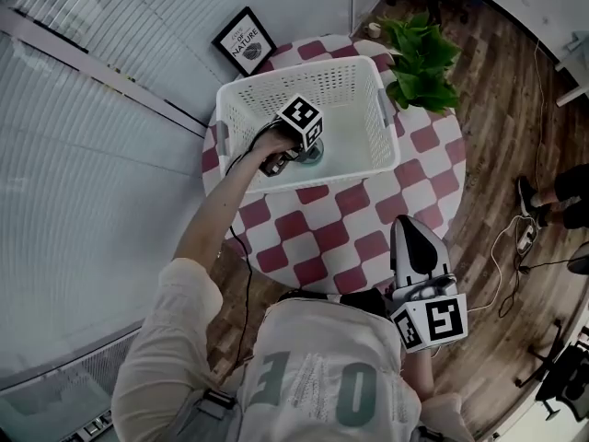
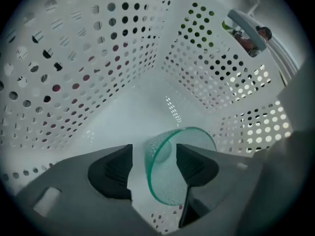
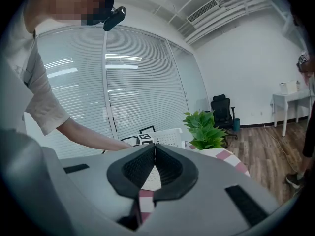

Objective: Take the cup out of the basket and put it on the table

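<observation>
Head view first: a round table (image 1: 304, 247) under a red-and-white checked cloth, with the white basket (image 1: 241, 99) sitting at its far edge. The left gripper (image 1: 302, 145) is reaching down inside the basket, close to the middle of the near wall, and the cup (image 1: 316, 156) is right under it on the basket floor. The right gripper (image 1: 409, 226) is over the near right edge of the table, well apart from the basket. A leafy plant (image 1: 419, 58) stands at the far right edge, and a framed picture (image 1: 244, 40) leans at the far left edge.

Now the left gripper view: we're inside the basket (image 2: 74, 82), with holed walls all round. The left gripper (image 2: 154, 166) has its jaws clearly apart with the cup (image 2: 170, 183) between them. It's a clear, green-tinted cup, tipped so its mouth faces the camera. The right pad overlaps the rim; whether it touches, I can't tell. A strip of white basket floor shows between the left pad and the cup, so there's no grip on it.

The right gripper view: the right gripper (image 3: 154, 154) has its pads pressed together at the tips and nothing held. Beyond them are the basket (image 3: 170, 136), the plant (image 3: 204, 129) and a bit of checked table (image 3: 227, 156). The person's bare forearm (image 3: 83, 134) stretches toward the basket.
</observation>
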Tool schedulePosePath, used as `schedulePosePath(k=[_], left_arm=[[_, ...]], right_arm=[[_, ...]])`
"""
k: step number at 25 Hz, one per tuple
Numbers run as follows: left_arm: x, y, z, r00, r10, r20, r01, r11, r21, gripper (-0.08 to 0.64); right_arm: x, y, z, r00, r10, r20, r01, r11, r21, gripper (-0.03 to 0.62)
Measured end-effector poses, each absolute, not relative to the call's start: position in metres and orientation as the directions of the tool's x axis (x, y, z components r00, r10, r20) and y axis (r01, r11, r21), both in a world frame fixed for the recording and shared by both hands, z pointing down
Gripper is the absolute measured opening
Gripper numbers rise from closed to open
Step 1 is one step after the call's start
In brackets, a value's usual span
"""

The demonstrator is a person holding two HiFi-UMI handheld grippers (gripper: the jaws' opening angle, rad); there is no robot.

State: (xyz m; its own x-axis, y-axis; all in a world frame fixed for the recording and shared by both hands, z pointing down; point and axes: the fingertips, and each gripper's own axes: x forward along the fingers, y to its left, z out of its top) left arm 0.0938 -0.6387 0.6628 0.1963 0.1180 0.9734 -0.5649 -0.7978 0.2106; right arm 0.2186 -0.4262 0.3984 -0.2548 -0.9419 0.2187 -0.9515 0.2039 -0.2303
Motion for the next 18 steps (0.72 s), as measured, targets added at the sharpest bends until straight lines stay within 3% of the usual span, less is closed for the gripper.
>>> schedulePosePath(k=[12,15,16,18], left_arm=[[0.080,-0.635,0.699,0.090,0.159,0.983,-0.546,-0.818,0.182,0.271],[0.079,-0.630,0.701,0.064,0.170,0.983,-0.516,-0.838,0.178,0.225],[0.080,-0.629,0.700,0.058,0.165,0.985,-0.504,-0.846,0.172,0.153],[0.081,-0.627,0.699,0.046,0.157,0.986,-0.482,-0.861,0.160,0.123]], right_arm=[[0.227,-0.430,0.413,-0.239,-0.937,0.256,-0.956,0.181,-0.232,0.009],[0.223,-0.430,0.415,-0.248,-0.933,0.262,-0.955,0.190,-0.228,0.009],[0.222,-0.430,0.416,-0.251,-0.931,0.265,-0.955,0.193,-0.225,0.009],[0.219,-0.431,0.417,-0.260,-0.927,0.269,-0.954,0.203,-0.222,0.009]])
